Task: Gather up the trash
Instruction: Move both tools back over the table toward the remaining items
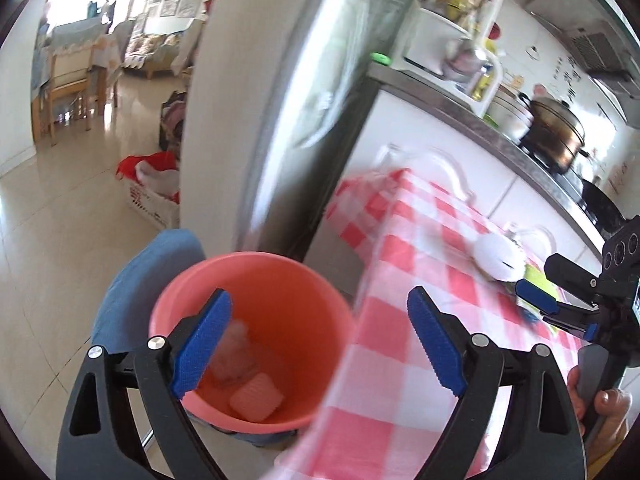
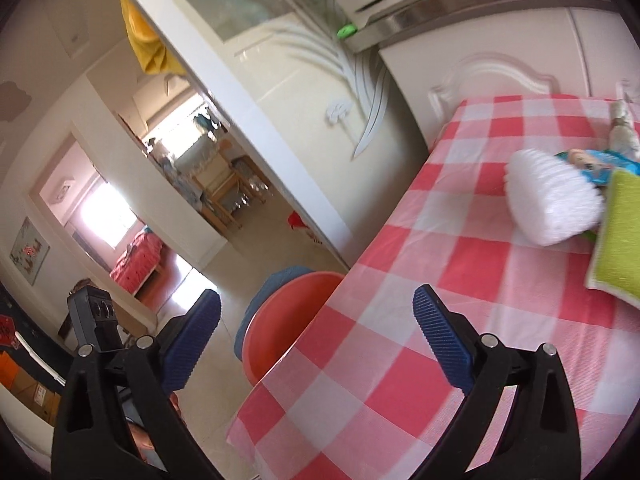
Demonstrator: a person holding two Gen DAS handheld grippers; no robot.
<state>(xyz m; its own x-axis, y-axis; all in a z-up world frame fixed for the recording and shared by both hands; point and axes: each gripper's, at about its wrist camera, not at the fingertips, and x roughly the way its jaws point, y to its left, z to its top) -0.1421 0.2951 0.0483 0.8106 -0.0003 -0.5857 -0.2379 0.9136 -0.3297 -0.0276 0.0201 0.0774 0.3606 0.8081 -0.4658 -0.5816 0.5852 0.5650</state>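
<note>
Trash already lies in the round salmon-pink plastic bucket (image 1: 256, 336): two pieces show at its bottom, a pale crumpled wad (image 1: 236, 356) and a pink ribbed rectangular block (image 1: 256, 398). That bucket stands on a blue cushioned stool (image 1: 148, 280) just below and ahead of the left gripper (image 1: 320, 346), whose blue-padded jaws stand spread wide with nothing between them; one pad crosses the bucket's mouth in the view and the other hangs over the red-and-white checked tablecloth (image 1: 416, 248). This left tool tilts downward toward the bucket's rim.

Right gripper (image 2: 318, 344) is likewise released, jaws wide apart and empty, angled down over the near corner of the checked cloth, with the bucket seen just left of its centre beyond the cloth's edge. From the left camera, a hand (image 1: 604, 404) wraps its fingers round the right tool's handle at the far right.

Ahead and to the right of the right gripper, well apart from its pads, three things lie together on the cloth: one white bristled scrubbing brush (image 2: 554, 200), one lime-green sponge pad (image 2: 620, 236) touching it, and one blue printed wrapper (image 2: 592, 164) behind them
</note>
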